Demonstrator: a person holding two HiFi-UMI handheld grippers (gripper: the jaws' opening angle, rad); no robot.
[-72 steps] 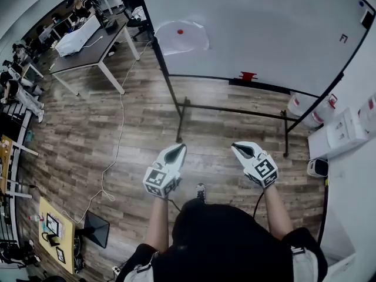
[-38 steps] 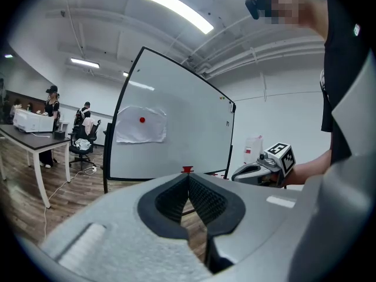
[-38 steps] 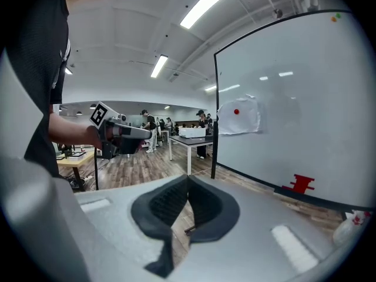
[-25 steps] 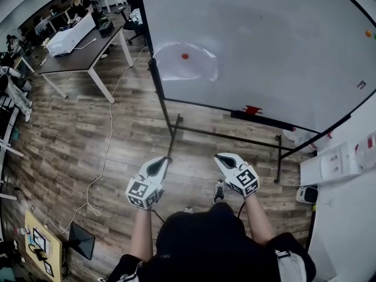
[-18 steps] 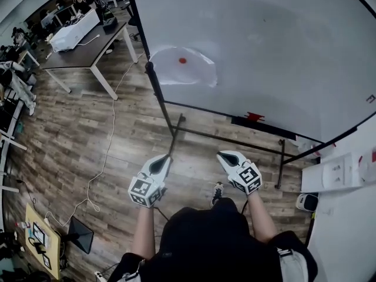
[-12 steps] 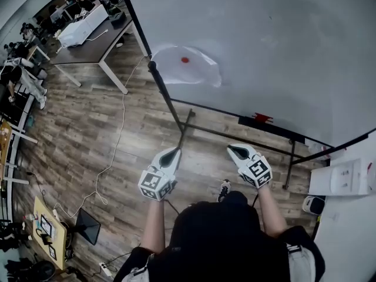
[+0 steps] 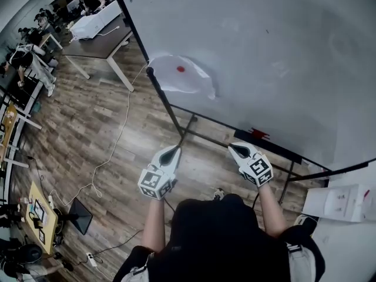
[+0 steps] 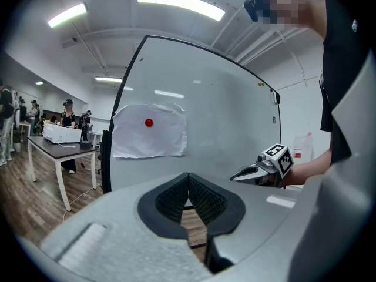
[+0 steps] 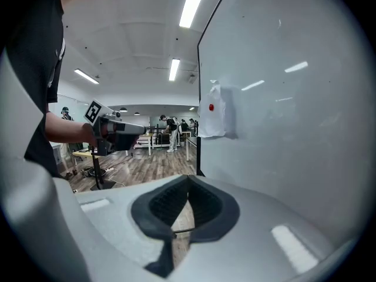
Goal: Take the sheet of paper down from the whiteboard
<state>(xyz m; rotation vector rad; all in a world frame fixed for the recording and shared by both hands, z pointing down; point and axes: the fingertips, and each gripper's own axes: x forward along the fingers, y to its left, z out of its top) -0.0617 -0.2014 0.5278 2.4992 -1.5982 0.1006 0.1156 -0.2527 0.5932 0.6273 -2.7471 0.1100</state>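
Sheet of paper [image 7: 181, 78] is seen hanging on the whiteboard [image 7: 276, 46], low down by the board's left edge. It is pinned by a round red magnet [image 7: 180, 69] near its top middle. The paper is wrinkled, and its lower right corner is lifted off the surface.

Left gripper [image 7: 171, 152] is held out in front of the person, over the wood floor [image 7: 88, 134]. Its fingers are pressed together and nothing is pinched between them. Right gripper [image 7: 237, 150] is held beside it to the right, apart from it. Its fingers are likewise closed on each other and empty.

Both grippers are pointed toward the board. The paper lies well apart from both sets of fingers, farther off and to the left, and is touched by neither. In the left gripper view the paper is seen above and left of the closed tips, with the right gripper off to the right. In the right gripper view the paper is seen far along the board, at its far edge, with the left gripper at the left.

The black stand [image 7: 182, 119] of the board is seen under the paper. A small red object [image 7: 258, 134] sits on the board's bottom rail, right of the paper. A desk [image 7: 103, 43] stands at far left, and a white cable [image 7: 117, 145] is trailed over the floor.
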